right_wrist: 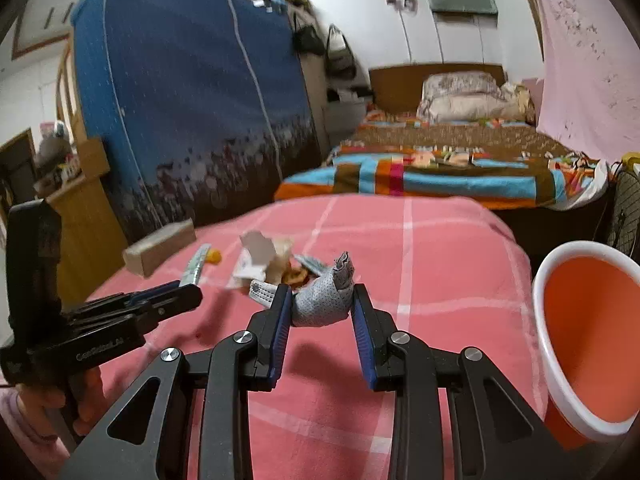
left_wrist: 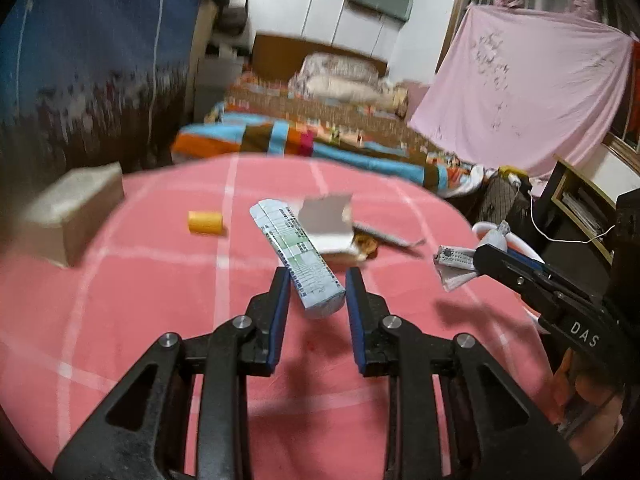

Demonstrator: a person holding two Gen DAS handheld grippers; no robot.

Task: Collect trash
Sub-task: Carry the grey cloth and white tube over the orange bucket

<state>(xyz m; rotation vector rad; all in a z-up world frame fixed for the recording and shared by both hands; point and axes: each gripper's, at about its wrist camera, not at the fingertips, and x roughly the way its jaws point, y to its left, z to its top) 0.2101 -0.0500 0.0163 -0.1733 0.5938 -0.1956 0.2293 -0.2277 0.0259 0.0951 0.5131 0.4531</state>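
My left gripper (left_wrist: 316, 280) is shut on the near end of a long, flat printed paper packet (left_wrist: 296, 248), which sticks out forward above the pink checked tablecloth (left_wrist: 160, 300). In the right wrist view the same packet (right_wrist: 195, 267) juts from that gripper (right_wrist: 192, 294) at the left. My right gripper (right_wrist: 320, 300) is shut on a crumpled grey-white wrapper (right_wrist: 326, 304); it appears at the right of the left wrist view (left_wrist: 476, 258) with the wrapper (left_wrist: 454, 264). On the cloth lie an open white carton (left_wrist: 326, 226), brown food scraps (left_wrist: 366, 246) and a small yellow cylinder (left_wrist: 205, 222).
An orange bin with a white rim (right_wrist: 560, 380) stands at the table's right edge, close to my right gripper. A brown cardboard box (left_wrist: 68, 216) sits at the far left of the table. Beyond the table are a bed (right_wrist: 440, 160) and a blue wardrobe (right_wrist: 180, 100).
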